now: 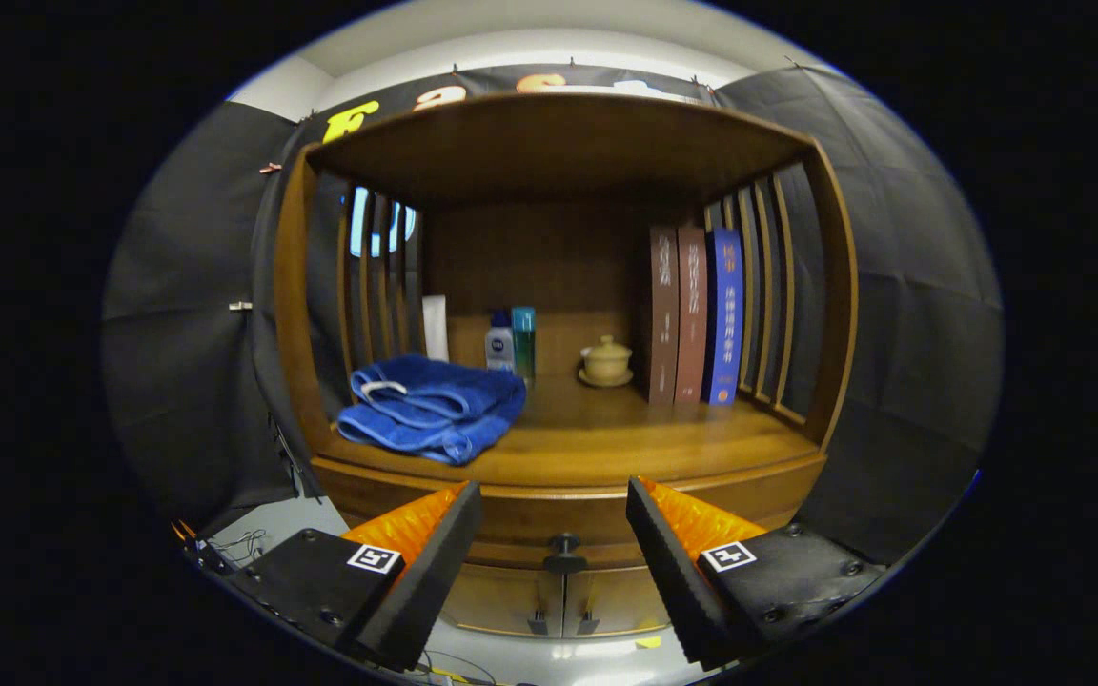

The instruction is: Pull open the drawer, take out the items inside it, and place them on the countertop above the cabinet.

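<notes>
drawer (563, 534) closed, flush beneath countertop (606, 448).
curved wooden front, one dark knob (564, 547) at centre; gripper (555, 505) fingers spread apart, grasping nothing, knob between them.

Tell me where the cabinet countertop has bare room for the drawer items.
The countertop is bare along its front, right of the blue towel and before the three books. The back is crowded: bottles and a lidded cup. The gripper is open around the drawer knob.

Nothing stands between the spread fingers (554, 495) and drawer knob (564, 547) (drawer closed).
</notes>
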A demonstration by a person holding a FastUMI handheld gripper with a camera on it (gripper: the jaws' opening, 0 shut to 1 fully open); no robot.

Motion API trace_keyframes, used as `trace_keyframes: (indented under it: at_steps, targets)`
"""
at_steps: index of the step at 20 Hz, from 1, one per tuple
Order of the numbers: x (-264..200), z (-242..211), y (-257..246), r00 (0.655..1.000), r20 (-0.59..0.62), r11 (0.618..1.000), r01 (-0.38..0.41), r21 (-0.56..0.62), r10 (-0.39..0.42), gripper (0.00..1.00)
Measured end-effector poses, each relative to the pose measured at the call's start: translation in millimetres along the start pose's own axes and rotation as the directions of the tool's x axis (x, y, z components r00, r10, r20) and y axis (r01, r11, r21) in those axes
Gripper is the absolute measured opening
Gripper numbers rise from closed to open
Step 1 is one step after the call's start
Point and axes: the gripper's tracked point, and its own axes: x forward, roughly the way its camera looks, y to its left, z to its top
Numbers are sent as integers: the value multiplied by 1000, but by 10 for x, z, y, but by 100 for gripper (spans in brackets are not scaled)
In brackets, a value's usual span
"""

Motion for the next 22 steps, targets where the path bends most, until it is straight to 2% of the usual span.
trace_keyframes:
  at_steps: [4, 10, 13, 18, 19, 20, 22]
  targets:
    - [342, -471, -51, 997, -73, 1000, 18, -1, -18, 99]
    - [633, -836, -69, 989, -143, 999, 36, -6, -36, 99]
    - [751, -991, -92, 980, -193, 999, 40, 3, -38, 96]
    - [778, -1083, -91, 973, -225, 999, 44, -17, -46, 45]
    - [792, -1098, -88, 973, -226, 999, 44, -20, -48, 44]
    - [766, -1063, -96, 971, -234, 999, 42, -25, -47, 36]
    - [782, -1086, -88, 969, -243, 999, 38, -24, -43, 36]
